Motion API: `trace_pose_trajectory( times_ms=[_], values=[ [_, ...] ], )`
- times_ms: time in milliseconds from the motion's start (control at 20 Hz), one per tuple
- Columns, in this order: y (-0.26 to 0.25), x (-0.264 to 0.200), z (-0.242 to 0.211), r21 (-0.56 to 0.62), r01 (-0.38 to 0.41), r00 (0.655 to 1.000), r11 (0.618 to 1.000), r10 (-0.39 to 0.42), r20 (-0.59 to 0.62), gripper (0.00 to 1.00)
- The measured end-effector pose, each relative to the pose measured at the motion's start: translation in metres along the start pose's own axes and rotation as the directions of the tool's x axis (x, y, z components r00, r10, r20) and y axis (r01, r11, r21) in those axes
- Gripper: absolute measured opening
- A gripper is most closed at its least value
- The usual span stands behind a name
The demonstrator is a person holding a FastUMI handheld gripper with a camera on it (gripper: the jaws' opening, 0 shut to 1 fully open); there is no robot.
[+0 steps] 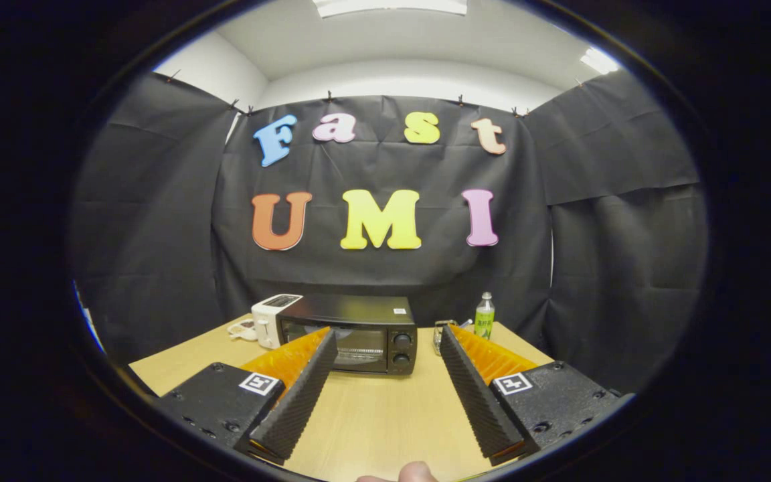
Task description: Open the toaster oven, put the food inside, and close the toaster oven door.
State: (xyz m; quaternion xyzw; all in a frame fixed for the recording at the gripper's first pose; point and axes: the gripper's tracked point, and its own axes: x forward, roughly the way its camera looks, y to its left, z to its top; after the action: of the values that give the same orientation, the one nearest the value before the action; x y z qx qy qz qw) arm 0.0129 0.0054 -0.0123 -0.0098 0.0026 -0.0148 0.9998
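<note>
Wooden table [372, 415] in black-draped booth | toaster oven [352, 333] shut, beyond the fingers | white toaster [266, 320] touching its side | green bottle [484, 316] | gripper [388, 343] spread apart, holding nothing | advice: approach level, hook the door's top edge, pull down slowly.

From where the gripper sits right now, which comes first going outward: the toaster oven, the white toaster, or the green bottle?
The gripper is open, its fingers holding nothing.
1. Toaster oven, just ahead of the fingers, door closed.
2. White toaster and green bottle, farther back on the table, toaster left of the oven, bottle right; too close to rank.
</note>
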Motion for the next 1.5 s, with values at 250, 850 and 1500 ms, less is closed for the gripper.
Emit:
trace_pose_trajectory(
  times_ms=[250, 850, 1500],
  values=[
    [0.015, 0.029, -0.001, 0.033, 0.009, 1.000, 0.999, -0.009, 0.010, 1.00],
    [0.077, 0.177, -0.021, 0.055, 0.029, 0.998, 0.998, -0.026, -0.049, 1.00],
    [0.107, 0.290, -0.100, 0.033, 0.042, 0.986, 0.999, -0.037, -0.160, 1.00]
  ],
)
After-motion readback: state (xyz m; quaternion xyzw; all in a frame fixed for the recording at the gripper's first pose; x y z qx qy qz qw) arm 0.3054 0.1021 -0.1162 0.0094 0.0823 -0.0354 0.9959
